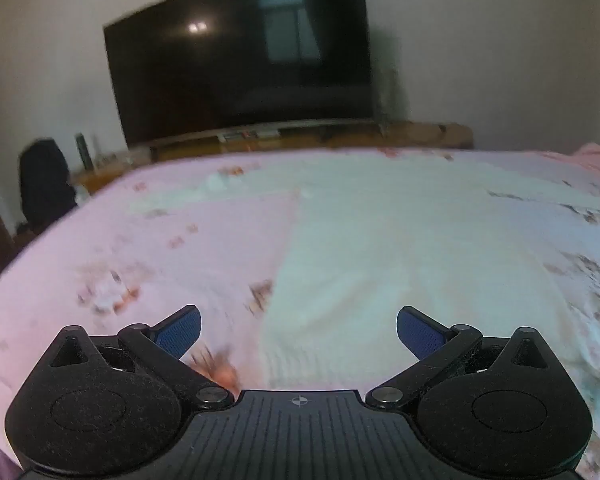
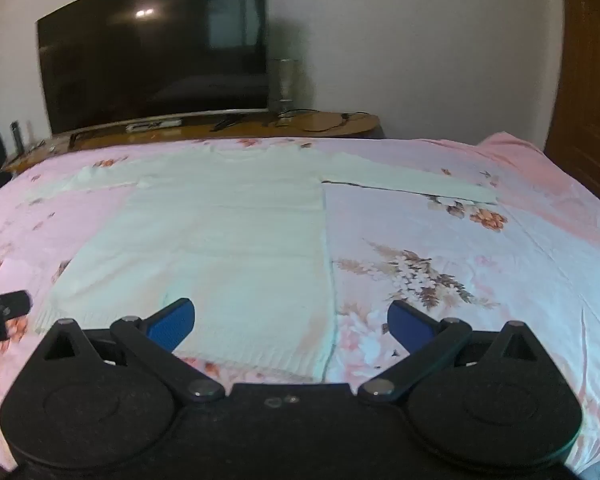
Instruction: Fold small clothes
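The left gripper [image 1: 299, 330] hovered with its blue pads spread wide and nothing between them, above the near left hem of the white sweater [image 2: 220, 232]. The sweater lay flat on the pink floral bedsheet [image 2: 500, 280], sleeves outstretched. The right gripper [image 2: 291, 322], equally splayed and empty, hung over its near right hem.

The whole left wrist view is smearing with blur, so the flower print on the bed sheet [image 1: 148, 240] is reading only as brownish smudges. The white sweater [image 1: 380, 260] is running out of sight under the left tongs [image 1: 299, 332] at its near hem. In the right wrist view, the right tongs [image 2: 291, 326] are covering the sweater's near hem, and a dark object [image 2: 4, 312] is being cut off by the left edge, too partial to identify. Small items on the TV stand [image 2: 220, 128] are too tiny to tell.
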### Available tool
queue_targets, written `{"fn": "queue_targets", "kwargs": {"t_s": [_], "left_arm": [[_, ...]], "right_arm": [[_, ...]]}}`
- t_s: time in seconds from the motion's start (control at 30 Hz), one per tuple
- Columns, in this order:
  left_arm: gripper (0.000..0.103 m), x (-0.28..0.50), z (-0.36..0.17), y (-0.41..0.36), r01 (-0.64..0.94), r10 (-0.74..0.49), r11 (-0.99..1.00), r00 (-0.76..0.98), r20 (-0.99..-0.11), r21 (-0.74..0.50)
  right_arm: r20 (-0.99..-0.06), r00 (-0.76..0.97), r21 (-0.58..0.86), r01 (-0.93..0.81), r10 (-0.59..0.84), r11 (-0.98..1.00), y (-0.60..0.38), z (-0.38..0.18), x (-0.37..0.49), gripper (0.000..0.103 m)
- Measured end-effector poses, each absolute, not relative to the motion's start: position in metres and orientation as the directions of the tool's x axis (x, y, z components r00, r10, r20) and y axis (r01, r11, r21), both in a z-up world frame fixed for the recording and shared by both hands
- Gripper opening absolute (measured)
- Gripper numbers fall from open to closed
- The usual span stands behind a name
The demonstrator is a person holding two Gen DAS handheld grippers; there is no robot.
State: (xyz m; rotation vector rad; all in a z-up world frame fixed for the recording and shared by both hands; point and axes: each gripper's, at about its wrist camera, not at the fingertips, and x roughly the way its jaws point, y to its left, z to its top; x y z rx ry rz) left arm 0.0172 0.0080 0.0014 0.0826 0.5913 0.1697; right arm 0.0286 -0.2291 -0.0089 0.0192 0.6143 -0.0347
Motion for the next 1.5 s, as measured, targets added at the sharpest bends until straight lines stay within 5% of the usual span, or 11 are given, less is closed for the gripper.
{"fn": "queue_targets", "kwargs": {"t_s": [0.23, 0.27, 0.37, 0.4, 0.53, 0.6, 0.87, 1.1, 1.33, 1.5], "left_arm": [[0.103, 0.095, -0.002, 0.043, -0.171, 0.192, 0.981, 0.809, -0.556, 0.09], [0.103, 0.107, -0.004, 0.05, -0.186, 0.2, 0.979, 0.815, -0.544, 0.081], [0.103, 0.144, -0.017, 0.073, -0.235, 0.221, 0.971, 0.797, -0.562, 0.048], [0.103, 0.154, -0.024, 0.079, -0.258, 0.239, 0.965, 0.779, -0.58, 0.051], [0.103, 0.19, -0.05, 0.106, -0.352, 0.304, 0.934, 0.695, -0.651, 0.06], [0.103, 0.201, -0.062, 0.117, -0.388, 0.322, 0.92, 0.655, -0.683, 0.062], [0.103, 0.225, -0.104, 0.129, -0.445, 0.324, 0.894, 0.562, -0.761, 0.053], [0.103, 0.231, -0.107, 0.118, -0.426, 0.315, 0.903, 0.571, -0.758, 0.054], [0.103, 0.224, -0.104, 0.141, -0.486, 0.286, 0.873, 0.565, -0.774, -0.032], [0.103, 0.228, -0.108, 0.14, -0.447, 0.281, 0.894, 0.541, -0.792, 0.012]], "right_arm": [[-0.529, 0.847, 0.119, 0.128, -0.046, 0.985, -0.28, 0.002, 0.075, 0.103], [-0.527, 0.849, 0.165, 0.143, -0.035, 0.976, -0.298, 0.001, 0.089, 0.1], [-0.565, 0.824, 0.252, 0.228, -0.048, 0.94, -0.35, -0.009, 0.135, 0.067], [-0.567, 0.822, 0.295, 0.257, -0.048, 0.92, -0.37, -0.014, 0.151, 0.063], [-0.595, 0.803, 0.504, 0.399, -0.026, 0.766, -0.445, -0.053, 0.215, 0.063], [-0.586, 0.809, 0.591, 0.46, -0.039, 0.663, -0.483, -0.075, 0.244, 0.051], [-0.567, 0.82, 0.712, 0.539, -0.085, 0.45, -0.554, -0.134, 0.323, 0.037], [-0.556, 0.825, 0.705, 0.535, -0.105, 0.467, -0.573, -0.136, 0.347, 0.003], [-0.557, 0.816, 0.545, 0.499, -0.154, 0.674, -0.546, -0.091, 0.367, 0.004], [-0.479, 0.875, 0.387, 0.286, -0.075, 0.877, -0.461, -0.036, 0.401, 0.004]]}}
